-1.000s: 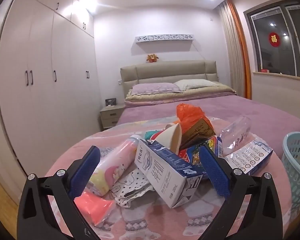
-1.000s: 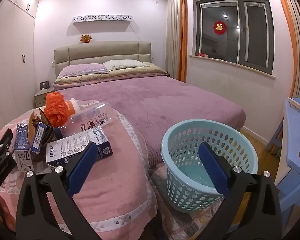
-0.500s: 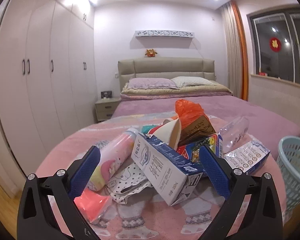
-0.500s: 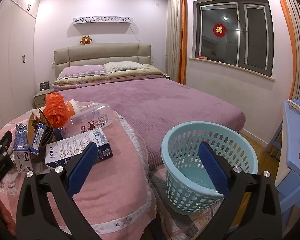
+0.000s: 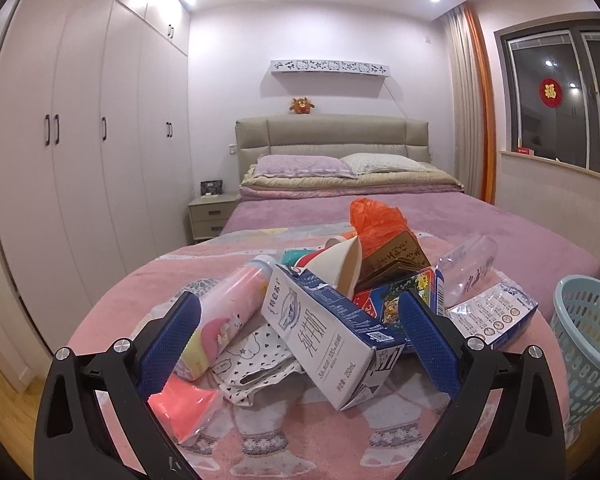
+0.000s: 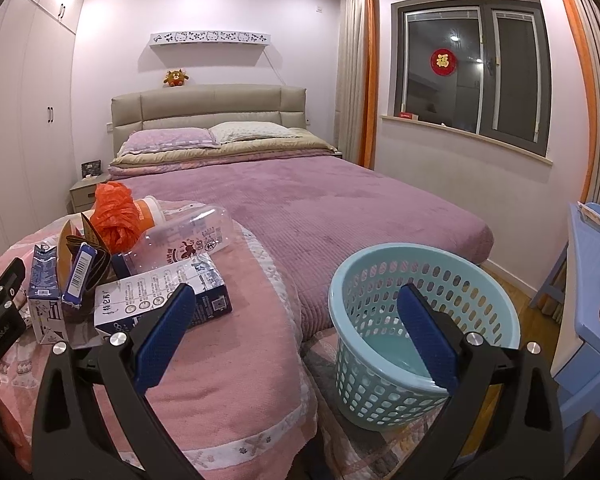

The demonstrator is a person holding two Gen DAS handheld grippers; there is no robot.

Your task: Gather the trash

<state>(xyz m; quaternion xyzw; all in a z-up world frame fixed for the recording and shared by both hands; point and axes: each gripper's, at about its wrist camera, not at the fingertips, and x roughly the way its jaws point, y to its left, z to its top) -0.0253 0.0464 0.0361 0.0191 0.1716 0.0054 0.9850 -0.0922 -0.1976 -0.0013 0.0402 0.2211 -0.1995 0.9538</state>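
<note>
Pink blanket (image 5: 340, 440) heaped with trash; left gripper (image 5: 300, 340) gapes wide, empty, framing milk carton (image 5: 324, 332). Right gripper (image 6: 296, 332) spread, empty, toward basket (image 6: 380, 280), presumably drop target.

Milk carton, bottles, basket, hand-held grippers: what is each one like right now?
Milk carton: lying tilted on the pile, top flaps open.
Pink bottle: lying on its side, cap on.
Clear bottle: lying on its side, looks empty.
Orange bag: crumpled.
Basket: upright on the floor, empty.
Left hand-held gripper: open, holding nothing.
Right hand-held gripper: open, holding nothing.
</note>
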